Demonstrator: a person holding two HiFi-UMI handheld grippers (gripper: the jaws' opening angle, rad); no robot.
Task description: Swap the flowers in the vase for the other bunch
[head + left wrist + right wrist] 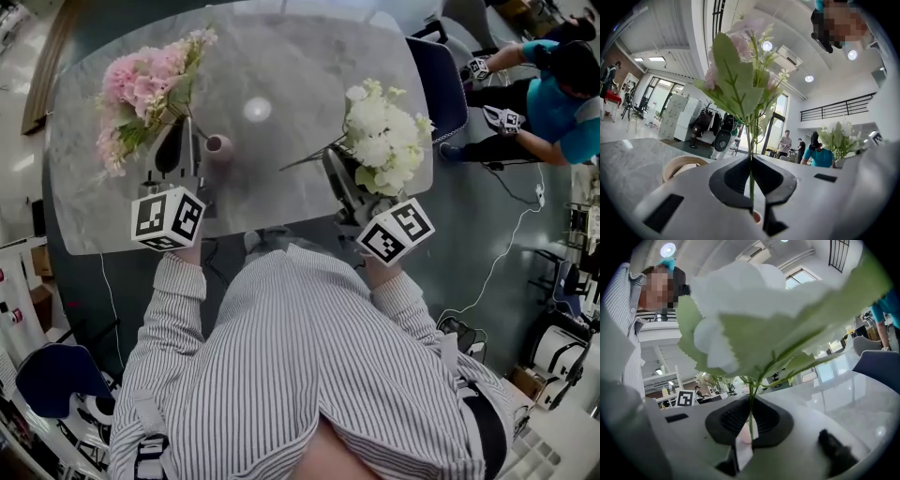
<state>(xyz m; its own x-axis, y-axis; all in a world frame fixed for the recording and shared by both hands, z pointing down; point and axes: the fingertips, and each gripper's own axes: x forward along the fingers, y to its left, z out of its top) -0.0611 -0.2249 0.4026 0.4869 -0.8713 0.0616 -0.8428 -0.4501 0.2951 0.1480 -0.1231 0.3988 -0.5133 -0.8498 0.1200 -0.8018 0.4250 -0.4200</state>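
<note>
In the head view a bunch of pink flowers [141,89] hangs over the left part of the grey marble table [281,56], with my left gripper [174,141] shut on its stems. The left gripper view shows a thin green stem [751,140] pinched between the closed jaws of that left gripper [751,164]. A small pink vase [217,145] stands just right of that gripper, its empty mouth [680,165] low on the left. My right gripper [332,161] is shut on the stem of a white bunch [384,141] near the table's right edge; the white bunch's stem [751,404] sits between the jaws of the right gripper [751,420].
A dark blue chair [439,82] stands at the table's right end. A person in a teal top [553,94] holds other grippers beyond it. Cables [506,253] trail on the floor, with boxes and gear along the right and left sides.
</note>
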